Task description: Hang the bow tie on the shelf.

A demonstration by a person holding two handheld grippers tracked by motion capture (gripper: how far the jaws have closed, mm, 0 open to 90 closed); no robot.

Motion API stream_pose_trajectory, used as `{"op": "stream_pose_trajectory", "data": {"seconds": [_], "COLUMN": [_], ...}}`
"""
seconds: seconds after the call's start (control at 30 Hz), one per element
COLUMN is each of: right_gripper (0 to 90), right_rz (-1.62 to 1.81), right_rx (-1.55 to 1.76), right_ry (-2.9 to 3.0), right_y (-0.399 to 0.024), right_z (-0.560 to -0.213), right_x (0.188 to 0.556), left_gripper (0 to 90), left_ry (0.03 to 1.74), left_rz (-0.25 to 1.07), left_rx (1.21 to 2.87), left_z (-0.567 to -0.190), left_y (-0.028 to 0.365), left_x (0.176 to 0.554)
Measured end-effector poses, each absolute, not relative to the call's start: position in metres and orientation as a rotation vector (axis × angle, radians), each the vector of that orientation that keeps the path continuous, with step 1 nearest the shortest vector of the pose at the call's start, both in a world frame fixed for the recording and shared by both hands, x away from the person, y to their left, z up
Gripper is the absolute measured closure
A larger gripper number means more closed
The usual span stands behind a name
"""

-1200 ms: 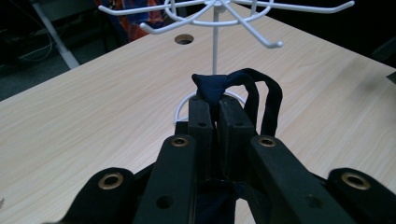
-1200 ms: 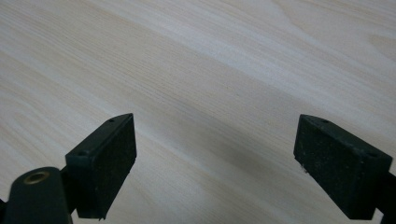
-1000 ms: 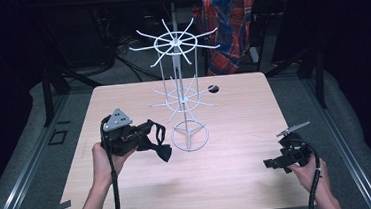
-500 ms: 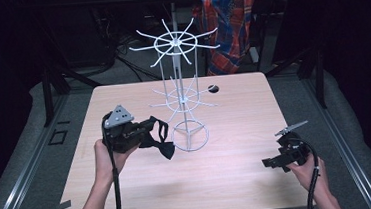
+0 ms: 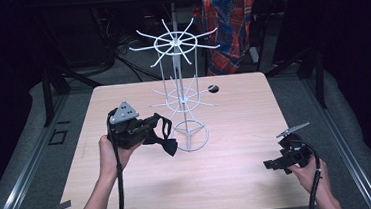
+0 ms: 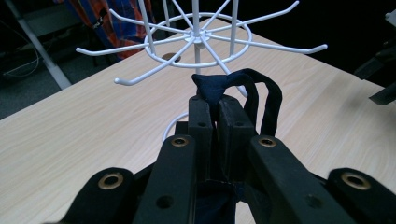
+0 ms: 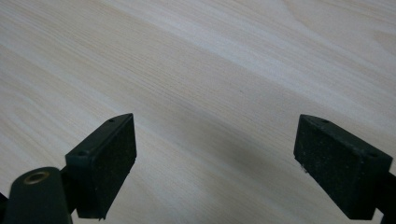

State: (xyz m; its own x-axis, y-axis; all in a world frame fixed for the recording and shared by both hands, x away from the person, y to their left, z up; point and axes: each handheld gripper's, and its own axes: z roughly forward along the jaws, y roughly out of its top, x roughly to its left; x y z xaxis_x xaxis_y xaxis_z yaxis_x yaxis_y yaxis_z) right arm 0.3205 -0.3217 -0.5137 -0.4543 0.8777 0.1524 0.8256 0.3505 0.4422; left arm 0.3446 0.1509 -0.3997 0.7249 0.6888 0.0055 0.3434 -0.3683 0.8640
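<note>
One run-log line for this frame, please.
left gripper: shut on bow tie, near wire rack | right gripper: open, above table

This is looking like a lab or recording studio: a pale wooden worktop [image 5: 235,130] is standing on grey carpet [image 5: 27,162] inside a dark metal frame [image 5: 49,90], black drapes are closing off the sides, and cables [image 5: 120,59] are lying tangled behind.

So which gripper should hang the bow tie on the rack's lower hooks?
Left. The left gripper already clamps the bow tie beside the rack; the right gripper sits open, far off.
</note>
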Motion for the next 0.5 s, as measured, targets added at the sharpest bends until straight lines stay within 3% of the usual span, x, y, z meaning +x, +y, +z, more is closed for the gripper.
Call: {"op": "stream_pose_trajectory", "data": {"seconds": [0.5], "right_gripper": [12.9], "right_rz": [0.709], "right_rx": [1.574], "right_ry": [2.503], "right_y": [-0.322], "right_z": [-0.514], "right_x": [0.321], "left_gripper": [84.9], "left_ry": [0.837], "left_rz": [0.458], "left_rx": [1.994], "left_z": [-0.410], "left_y": [0.148], "left_x": [0.358]}}
